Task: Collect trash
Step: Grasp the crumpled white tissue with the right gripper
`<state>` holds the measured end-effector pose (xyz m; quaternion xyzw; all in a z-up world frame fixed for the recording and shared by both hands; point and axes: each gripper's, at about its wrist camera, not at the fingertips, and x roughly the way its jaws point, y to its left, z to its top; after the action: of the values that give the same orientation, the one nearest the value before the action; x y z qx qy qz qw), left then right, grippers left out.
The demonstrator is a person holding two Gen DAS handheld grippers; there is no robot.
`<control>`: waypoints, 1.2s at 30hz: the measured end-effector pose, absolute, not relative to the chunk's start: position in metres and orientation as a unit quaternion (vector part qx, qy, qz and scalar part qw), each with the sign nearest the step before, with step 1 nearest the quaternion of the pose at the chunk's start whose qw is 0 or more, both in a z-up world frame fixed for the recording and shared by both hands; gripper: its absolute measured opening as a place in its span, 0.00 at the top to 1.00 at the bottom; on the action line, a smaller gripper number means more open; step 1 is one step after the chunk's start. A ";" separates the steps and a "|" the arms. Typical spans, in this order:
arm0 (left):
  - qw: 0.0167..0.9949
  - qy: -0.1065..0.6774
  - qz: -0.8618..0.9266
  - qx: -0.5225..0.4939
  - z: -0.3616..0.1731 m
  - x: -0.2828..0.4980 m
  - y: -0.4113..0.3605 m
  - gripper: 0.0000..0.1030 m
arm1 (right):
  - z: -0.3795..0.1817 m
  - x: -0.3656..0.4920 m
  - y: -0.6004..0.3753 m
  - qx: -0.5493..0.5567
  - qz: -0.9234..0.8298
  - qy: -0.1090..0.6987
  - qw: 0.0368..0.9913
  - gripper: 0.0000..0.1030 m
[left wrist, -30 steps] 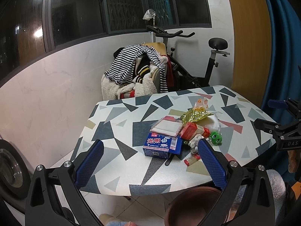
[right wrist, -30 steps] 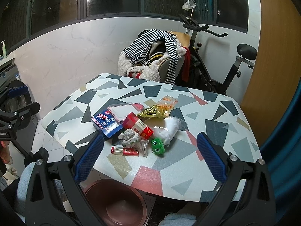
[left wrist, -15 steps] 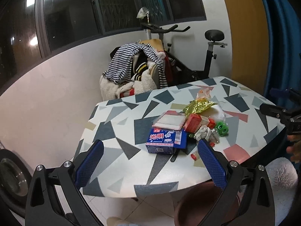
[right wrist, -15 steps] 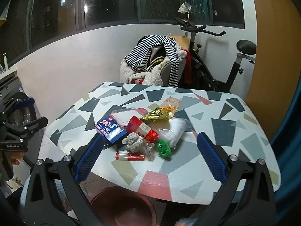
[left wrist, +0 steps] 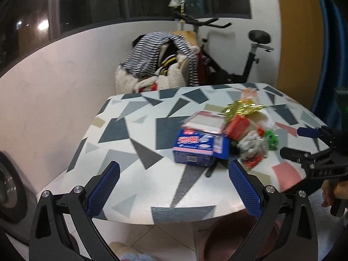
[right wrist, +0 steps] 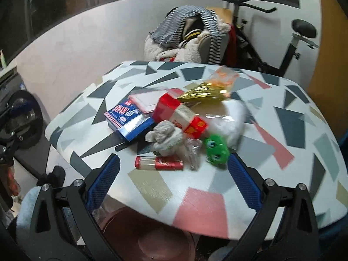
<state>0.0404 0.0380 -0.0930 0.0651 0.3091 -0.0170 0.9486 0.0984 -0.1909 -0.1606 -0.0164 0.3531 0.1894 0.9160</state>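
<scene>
A pile of trash lies on the patterned table [right wrist: 271, 169]: a blue carton [right wrist: 128, 119] [left wrist: 200, 148], a red and white box [right wrist: 180, 115], a gold wrapper [right wrist: 204, 93], a crumpled grey tissue [right wrist: 165, 134], a red tube [right wrist: 158, 163], a green toy [right wrist: 216, 150] and a white plastic bag [right wrist: 230, 121]. My right gripper [right wrist: 173, 180] is open and empty, just short of the red tube. My left gripper [left wrist: 173, 187] is open and empty, over the table's near edge, short of the blue carton. The right gripper shows at the right of the left wrist view [left wrist: 304, 143].
A brown bin [right wrist: 148, 239] stands on the floor under the table's near edge. A chair heaped with clothes [left wrist: 161, 65] and an exercise bike [left wrist: 239, 61] stand behind the table. A washing machine [left wrist: 8, 184] is at the left.
Both grippers have moved forward and down toward the trash pile, which now looks larger. The jaws stay open. Nothing on the table has moved.
</scene>
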 end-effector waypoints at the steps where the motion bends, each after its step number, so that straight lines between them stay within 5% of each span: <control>1: 0.949 0.310 -0.015 0.059 -0.096 0.043 0.040 0.05 | -0.166 0.103 -0.185 -0.015 0.200 0.354 0.914 0.06; 8: 0.947 0.320 0.014 0.030 -0.110 0.057 0.060 0.05 | -0.187 0.133 -0.157 -0.004 0.225 0.365 0.903 0.35; 19: 0.944 0.331 0.004 0.015 -0.121 0.063 0.066 0.05 | -0.202 0.170 -0.149 0.018 0.184 0.387 0.904 0.38; 23: 0.943 0.331 -0.005 0.010 -0.120 0.062 0.064 0.05 | -0.201 0.167 -0.148 0.001 0.189 0.385 0.903 0.57; 36: 0.940 0.337 -0.028 -0.031 -0.109 0.066 0.059 0.05 | -0.167 0.122 -0.204 0.026 0.196 0.324 0.925 0.58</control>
<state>0.0663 0.0586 -0.1087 -0.0313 0.3374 -0.0280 0.9404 0.1219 -0.2039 -0.1671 0.0256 0.3242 0.1956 0.9252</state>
